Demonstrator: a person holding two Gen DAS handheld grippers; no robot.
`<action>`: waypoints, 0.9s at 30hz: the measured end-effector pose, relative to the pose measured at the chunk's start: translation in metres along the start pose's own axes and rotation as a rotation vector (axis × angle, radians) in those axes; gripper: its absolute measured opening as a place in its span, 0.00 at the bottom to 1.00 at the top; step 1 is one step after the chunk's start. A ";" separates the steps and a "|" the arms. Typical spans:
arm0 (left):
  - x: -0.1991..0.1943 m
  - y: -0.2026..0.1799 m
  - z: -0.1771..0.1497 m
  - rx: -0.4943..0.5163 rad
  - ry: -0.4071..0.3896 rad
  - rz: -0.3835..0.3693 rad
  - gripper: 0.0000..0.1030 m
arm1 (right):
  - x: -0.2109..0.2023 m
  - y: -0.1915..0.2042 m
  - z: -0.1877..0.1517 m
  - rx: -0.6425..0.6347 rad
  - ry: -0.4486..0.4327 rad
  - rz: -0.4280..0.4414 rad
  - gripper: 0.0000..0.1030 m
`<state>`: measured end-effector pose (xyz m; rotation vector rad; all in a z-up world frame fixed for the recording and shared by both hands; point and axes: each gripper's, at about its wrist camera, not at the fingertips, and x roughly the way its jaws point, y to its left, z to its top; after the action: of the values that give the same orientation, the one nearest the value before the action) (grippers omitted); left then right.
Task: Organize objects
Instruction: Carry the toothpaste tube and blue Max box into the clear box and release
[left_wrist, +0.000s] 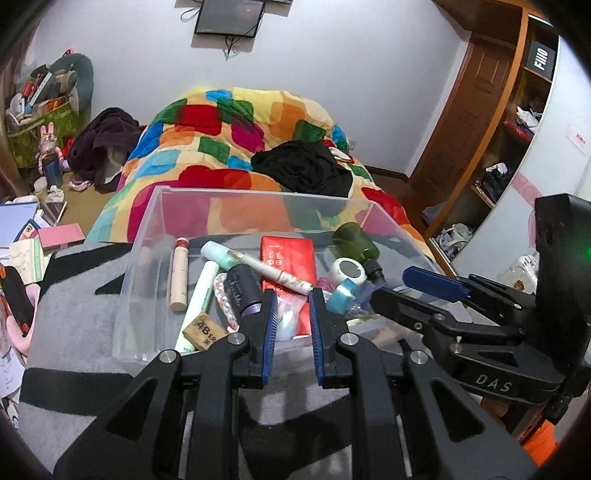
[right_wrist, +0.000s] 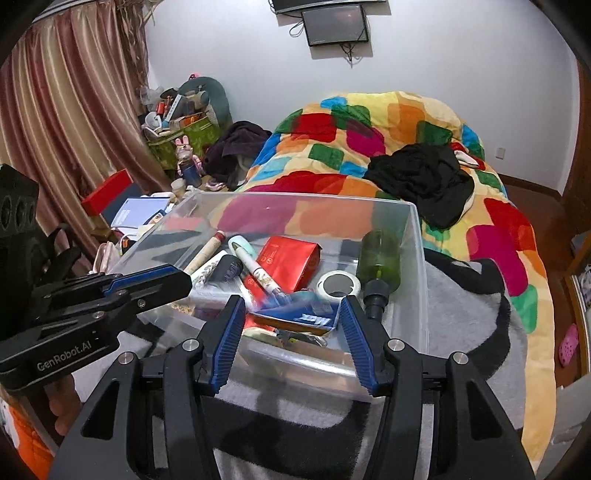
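We hold both grippers at the near rim of a clear plastic bin that sits on a grey-and-black blanket at the foot of a bed, with a bright patchwork quilt heaped just beyond its far wall. Our left gripper stands over the near wall with its jaws partly open and nothing between them; our right gripper hangs at the same edge, jaws wide apart and gripping nothing, with a blue-and-white carton lying between its fingers in the view, blurred at its left end. The open room in the bin is the bare strip along the far wall; the near half is crowded. Inside we see a red packet, a green bottle lying with its black cap toward us beside the right wall, a roll of white tape just beside that bottle, a white pen laid across the red packet, a beige tube along the left side, a pale green tube, a dark tube, a braided cord and a tan eraser against the near wall. A black garment lies on the quilt, and books and boxes crowd the floor on the left.
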<state>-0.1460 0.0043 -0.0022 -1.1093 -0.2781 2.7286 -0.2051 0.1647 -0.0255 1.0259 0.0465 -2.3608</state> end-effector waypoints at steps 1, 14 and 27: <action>-0.002 -0.002 0.000 0.010 -0.005 0.005 0.15 | -0.001 0.001 0.000 -0.001 0.001 0.005 0.49; -0.039 -0.008 -0.006 0.044 -0.097 0.044 0.45 | -0.039 0.015 -0.005 -0.069 -0.080 0.004 0.63; -0.053 -0.007 -0.029 0.039 -0.126 0.079 0.87 | -0.062 0.017 -0.025 -0.079 -0.138 -0.034 0.88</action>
<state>-0.0874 0.0017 0.0149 -0.9608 -0.2016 2.8660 -0.1459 0.1860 0.0019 0.8295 0.1051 -2.4338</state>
